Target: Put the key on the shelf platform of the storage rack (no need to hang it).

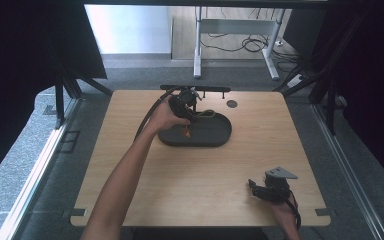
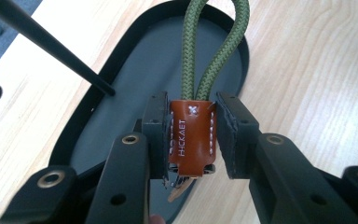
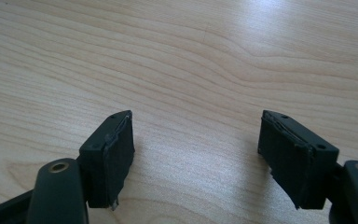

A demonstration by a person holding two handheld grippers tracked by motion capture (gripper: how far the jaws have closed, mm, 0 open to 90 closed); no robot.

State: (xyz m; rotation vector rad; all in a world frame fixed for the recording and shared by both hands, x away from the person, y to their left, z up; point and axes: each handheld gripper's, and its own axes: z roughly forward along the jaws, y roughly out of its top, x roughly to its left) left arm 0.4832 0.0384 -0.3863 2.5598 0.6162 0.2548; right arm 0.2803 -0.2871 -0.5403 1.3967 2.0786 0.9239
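One word can be read — "HICKAET", stamped in pale capitals down the face of the brown leather tab (image 2: 190,139), which sits between the pads of the left gripper (image 2: 191,135). Just above it, near the tab's far edge, stands a small white crossed mark — too small to make out further.

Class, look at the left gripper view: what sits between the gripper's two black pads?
A brown leather tab, stitched in white, with a green cord looping out of its top. The left gripper clamps it above the dark tray.
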